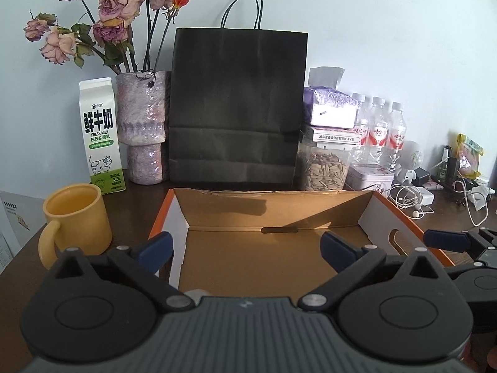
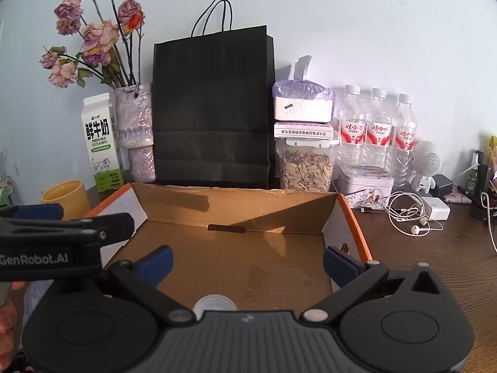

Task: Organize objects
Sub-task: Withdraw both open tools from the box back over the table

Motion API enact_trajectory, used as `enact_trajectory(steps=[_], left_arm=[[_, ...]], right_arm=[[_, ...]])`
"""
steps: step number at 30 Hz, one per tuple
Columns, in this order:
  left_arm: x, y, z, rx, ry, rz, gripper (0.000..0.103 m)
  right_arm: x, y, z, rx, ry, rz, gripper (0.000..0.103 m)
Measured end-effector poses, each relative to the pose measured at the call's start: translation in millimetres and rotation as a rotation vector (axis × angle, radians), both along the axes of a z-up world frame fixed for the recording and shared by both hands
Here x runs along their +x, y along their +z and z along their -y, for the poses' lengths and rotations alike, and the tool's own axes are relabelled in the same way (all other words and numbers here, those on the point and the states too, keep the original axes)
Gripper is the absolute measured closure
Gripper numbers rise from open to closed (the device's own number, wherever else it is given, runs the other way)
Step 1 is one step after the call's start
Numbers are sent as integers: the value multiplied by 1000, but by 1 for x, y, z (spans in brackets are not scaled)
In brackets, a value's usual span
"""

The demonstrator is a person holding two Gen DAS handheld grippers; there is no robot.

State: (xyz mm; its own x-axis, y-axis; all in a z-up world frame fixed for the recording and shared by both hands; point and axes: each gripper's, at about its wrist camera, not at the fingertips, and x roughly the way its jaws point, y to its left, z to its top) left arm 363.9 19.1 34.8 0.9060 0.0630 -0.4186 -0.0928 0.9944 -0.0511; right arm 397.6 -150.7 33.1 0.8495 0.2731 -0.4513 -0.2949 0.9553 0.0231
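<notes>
Both fingers (image 1: 247, 245) (image 2: 247, 262) wide open, empty; bottle cap (image 2: 214, 304) half hidden, box (image 2: 236, 214).

Black paper bag (image 1: 237, 105) against wall (image 1: 388, 31)

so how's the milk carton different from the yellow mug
The milk carton is tall, white and green with printed text, its gabled top closed; the yellow mug is short, round, plain and open-topped, with a handle. The carton stands further back, by the wall; the mug sits nearer. Both stand upright left of the cardboard box.
</notes>
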Motion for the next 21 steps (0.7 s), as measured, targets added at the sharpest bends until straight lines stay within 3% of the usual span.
enact_trajectory(steps=[9,21], left_arm=[[-14,12,-1,-8,-1,29,0],[-72,40,1,12,1,80,0]], right_arm=[[-11,8,2,-5,-1,23,0],[-66,35,18,-6,-3,81,0]])
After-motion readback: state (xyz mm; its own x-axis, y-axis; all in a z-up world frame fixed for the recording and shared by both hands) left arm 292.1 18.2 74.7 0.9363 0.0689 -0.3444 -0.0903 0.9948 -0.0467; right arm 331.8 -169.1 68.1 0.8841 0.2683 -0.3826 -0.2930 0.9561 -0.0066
